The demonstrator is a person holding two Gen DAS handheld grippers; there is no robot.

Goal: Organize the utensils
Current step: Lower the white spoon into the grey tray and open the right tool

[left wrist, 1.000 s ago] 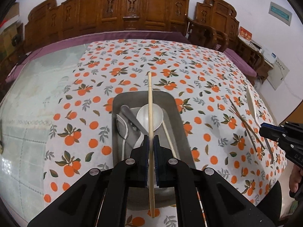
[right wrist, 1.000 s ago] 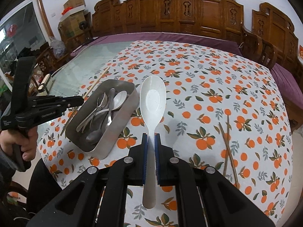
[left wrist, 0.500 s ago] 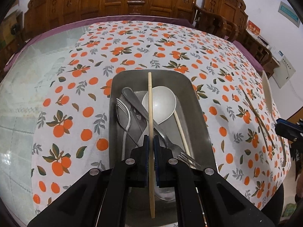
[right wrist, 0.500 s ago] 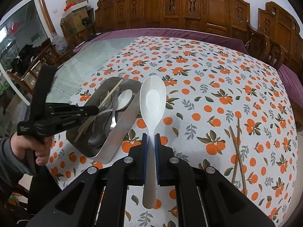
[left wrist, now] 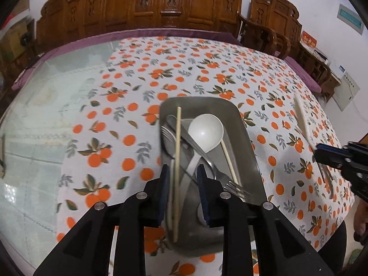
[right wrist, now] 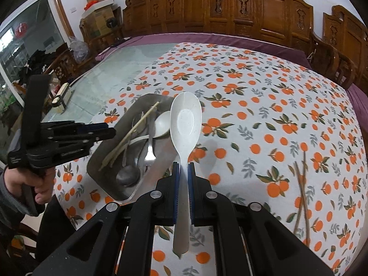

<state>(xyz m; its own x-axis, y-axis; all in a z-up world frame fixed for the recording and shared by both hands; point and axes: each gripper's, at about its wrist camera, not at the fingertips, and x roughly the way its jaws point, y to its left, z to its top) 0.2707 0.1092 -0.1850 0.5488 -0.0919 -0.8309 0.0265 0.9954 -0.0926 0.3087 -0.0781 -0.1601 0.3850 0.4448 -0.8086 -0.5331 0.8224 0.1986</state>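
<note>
Over the metal tray point(left wrist: 243, 124), our left claw point(left wrist: 182, 179) has just been opening around a chopstick point(left wrist: 177, 156). Our right claw point(right wrist: 183, 174) squeezes the white spoon point(right wrist: 185, 124). No writing is readable.

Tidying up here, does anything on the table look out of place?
Yes: two dark chopsticks lie crossed on the tablecloth, apart from the metal tray holding the other utensils.

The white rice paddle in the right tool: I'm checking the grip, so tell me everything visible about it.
The white rice paddle looks like faintly speckled plastic: a broad oval scoop narrowing to a flat handle. The right tool is shut on the handle just below the neck, the handle's end sticking out behind the pads. The scoop points forward, concave face up, above the metal tray's near edge, touching nothing else.
</note>
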